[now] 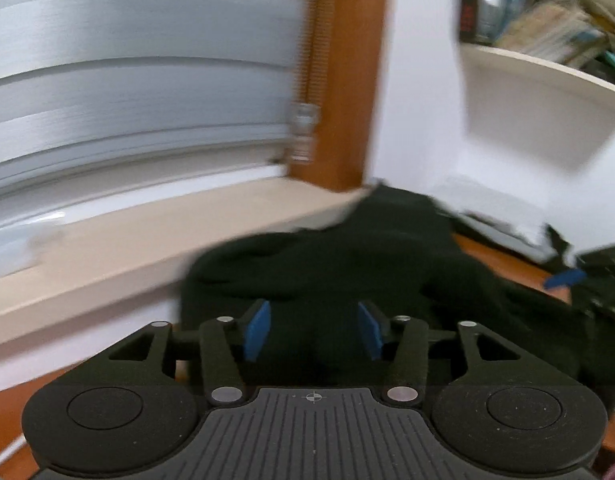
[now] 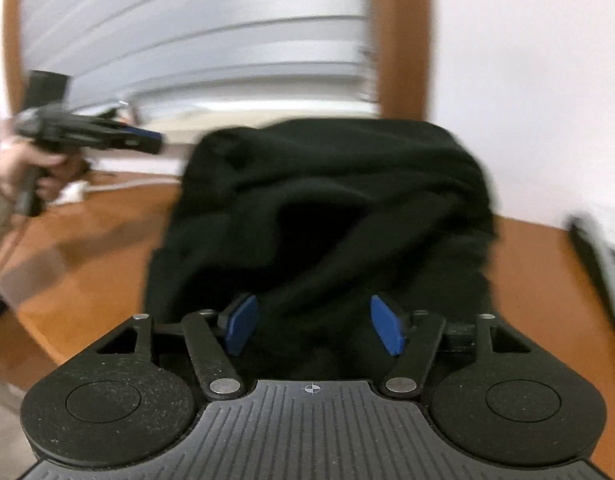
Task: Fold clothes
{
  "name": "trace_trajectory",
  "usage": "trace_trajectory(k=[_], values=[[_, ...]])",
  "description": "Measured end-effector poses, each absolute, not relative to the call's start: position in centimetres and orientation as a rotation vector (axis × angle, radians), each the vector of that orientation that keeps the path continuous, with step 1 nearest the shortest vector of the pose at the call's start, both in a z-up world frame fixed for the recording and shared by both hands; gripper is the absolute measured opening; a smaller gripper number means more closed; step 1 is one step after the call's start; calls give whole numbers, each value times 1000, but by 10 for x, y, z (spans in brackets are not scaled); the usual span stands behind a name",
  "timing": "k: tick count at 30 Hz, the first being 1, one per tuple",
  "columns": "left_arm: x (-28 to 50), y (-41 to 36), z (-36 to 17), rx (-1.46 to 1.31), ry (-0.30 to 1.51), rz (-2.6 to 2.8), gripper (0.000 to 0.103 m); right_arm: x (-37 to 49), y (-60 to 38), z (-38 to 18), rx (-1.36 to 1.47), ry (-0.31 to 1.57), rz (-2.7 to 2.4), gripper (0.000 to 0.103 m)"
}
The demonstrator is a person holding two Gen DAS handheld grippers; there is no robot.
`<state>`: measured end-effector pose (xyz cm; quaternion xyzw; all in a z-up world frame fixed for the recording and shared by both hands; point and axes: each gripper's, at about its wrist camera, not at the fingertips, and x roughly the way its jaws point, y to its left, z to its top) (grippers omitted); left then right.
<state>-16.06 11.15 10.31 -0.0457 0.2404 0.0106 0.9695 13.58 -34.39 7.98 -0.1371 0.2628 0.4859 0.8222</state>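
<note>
Nearest in the left wrist view, the left gripper (image 1: 313, 330) has its jaws parted, the blue pads (image 1: 257, 332) standing clear on either side with dark cloth seen behind the gap rather than pinched in it. In the right wrist view the right gripper (image 2: 313, 326) stands the same way: jaws apart, blue pads (image 2: 385, 326) not pressing on anything, the cloth lying just past them.

The black garment (image 2: 327, 208) sits bunched in a loose heap on the orange-brown desk (image 2: 539, 272). Its folds rise into a rounded mound, and its far side reaches toward the back edge of the desk, under the wooden window frame (image 1: 347, 80). From the left wrist view the garment (image 1: 307, 264) spreads to the right across the desk, up against the pale windowsill (image 1: 107, 248).

Toward the left edge of the desk, in the right wrist view, a person's hand (image 2: 15, 168) grips the handle of the left gripper (image 2: 147, 140), well apart from the heap; the blur makes it hard to judge whether that gripper is above the desk or just off it.

Beyond, grey blinds (image 1: 127, 80) fill the window, a white wall (image 2: 527, 80) stands to the right, and a shelf (image 1: 547, 68) holds stacked papers.
</note>
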Motion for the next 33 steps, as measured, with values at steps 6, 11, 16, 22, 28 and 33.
trace_trajectory(k=[6,11,16,22,28,33], values=[[-124,35,86,-127,529,-186,68,160,-404,57,-314,612,843,65],[-87,-20,66,-83,579,-242,71,175,-425,40,-300,648,762,70],[-68,-33,48,-23,611,-182,41,187,-431,18,-295,692,738,70],[-79,-13,48,19,565,-106,5,202,-429,3,-268,718,758,73],[-94,29,65,0,503,3,4,209,-426,-2,-245,719,762,81],[-105,58,77,-33,478,48,4,201,-418,4,-295,674,808,27]])
